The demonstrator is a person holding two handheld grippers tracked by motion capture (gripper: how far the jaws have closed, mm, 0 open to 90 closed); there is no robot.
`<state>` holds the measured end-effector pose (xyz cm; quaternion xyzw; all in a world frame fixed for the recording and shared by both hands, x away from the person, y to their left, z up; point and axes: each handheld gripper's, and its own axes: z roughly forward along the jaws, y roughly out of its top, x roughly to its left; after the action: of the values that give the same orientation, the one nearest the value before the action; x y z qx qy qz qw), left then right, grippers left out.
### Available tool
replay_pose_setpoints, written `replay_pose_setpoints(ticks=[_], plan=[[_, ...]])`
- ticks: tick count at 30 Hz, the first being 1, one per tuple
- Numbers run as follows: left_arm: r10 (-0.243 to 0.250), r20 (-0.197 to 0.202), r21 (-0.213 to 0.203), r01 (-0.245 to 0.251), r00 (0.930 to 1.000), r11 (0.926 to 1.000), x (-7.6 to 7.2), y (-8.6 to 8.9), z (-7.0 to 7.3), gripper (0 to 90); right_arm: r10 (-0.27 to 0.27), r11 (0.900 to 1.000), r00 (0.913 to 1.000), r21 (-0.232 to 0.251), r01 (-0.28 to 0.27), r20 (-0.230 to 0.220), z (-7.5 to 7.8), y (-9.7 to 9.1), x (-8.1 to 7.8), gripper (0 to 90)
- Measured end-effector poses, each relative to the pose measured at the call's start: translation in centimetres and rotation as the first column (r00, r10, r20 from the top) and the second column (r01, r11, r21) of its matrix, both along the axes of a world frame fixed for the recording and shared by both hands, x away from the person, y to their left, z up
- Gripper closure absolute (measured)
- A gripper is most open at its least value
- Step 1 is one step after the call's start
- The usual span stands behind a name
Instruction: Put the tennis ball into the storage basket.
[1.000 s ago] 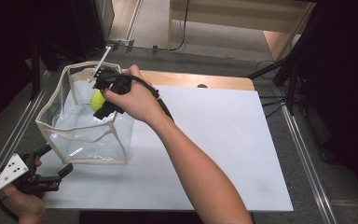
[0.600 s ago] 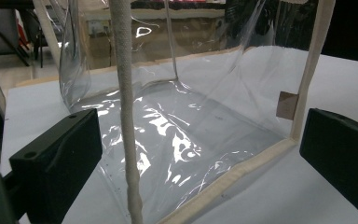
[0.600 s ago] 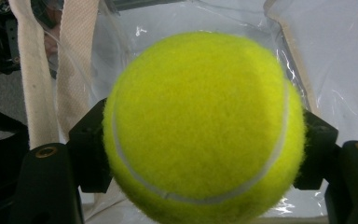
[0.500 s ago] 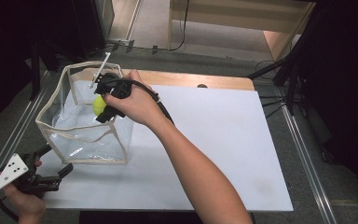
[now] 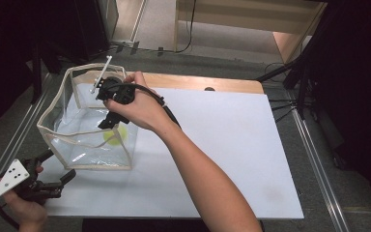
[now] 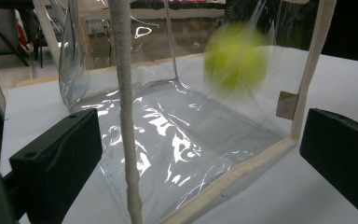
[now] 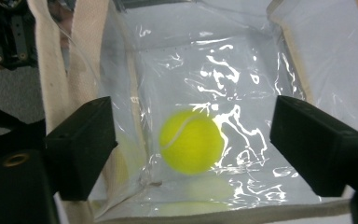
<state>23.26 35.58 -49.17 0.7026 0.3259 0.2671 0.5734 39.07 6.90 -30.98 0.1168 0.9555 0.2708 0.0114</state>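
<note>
- The right tongs [image 5: 107,120] hung over the open top of the clear plastic bag with cream fabric trim [image 5: 58,139], pointing down into it; their jaws had just been opening and stood released, with nothing between the pads.
- In the right gripper view those tongs [image 7: 193,149] framed the yellow-green felt tennis ball [image 7: 192,142], which sat well below them inside the bag, blurred, apart from both jaws.
- From the high view the ball [image 5: 115,136] showed through the bag's clear wall, low down near the right front corner.
- The left tongs [image 5: 60,166] lay low on the white table [image 5: 232,145], just beside the bag's front left corner, jaws released and empty.
- In the left gripper view those tongs [image 6: 200,154] stood spread, the bag's cream corner seam [image 6: 123,112] rising between them, the ball [image 6: 236,59] a blur behind the plastic.
</note>
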Motion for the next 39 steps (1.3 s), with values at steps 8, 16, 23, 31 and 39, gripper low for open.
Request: replay_pose_setpoints(ticks=[8,16,23,31,39], plan=[[0.0,0.003,0.001,0.0,1.0,1.0,0.0,0.0,0.0,0.0,-0.034,0.9977,0.9992,0.058,0.033,0.02,1.2,-1.1,-0.4,9.9],[0.0,0.0,0.002,0.0,1.0,1.0,0.0,-0.1,0.0,0.0,-0.033,0.9966,0.9988,0.077,0.03,0.037,2.3,-2.3,-1.0,9.1],[0.001,0.001,0.001,-0.001,1.0,1.0,0.0,-0.1,0.0,0.0,-0.035,0.9963,0.9985,0.08,0.032,0.042,2.7,-2.8,-1.5,0.3],[0.001,-0.002,0.001,-0.001,1.0,1.0,0.0,-0.1,0.0,0.0,-0.055,0.9953,0.9976,0.082,0.051,0.042,2.3,-4.1,-1.9,0.0],[0.001,-0.001,0.007,-0.001,1.0,1.0,0.0,-0.1,0.0,0.0,-0.062,0.9956,0.9975,0.072,0.06,0.034,1.6,-5.3,-2.1,0.0]])
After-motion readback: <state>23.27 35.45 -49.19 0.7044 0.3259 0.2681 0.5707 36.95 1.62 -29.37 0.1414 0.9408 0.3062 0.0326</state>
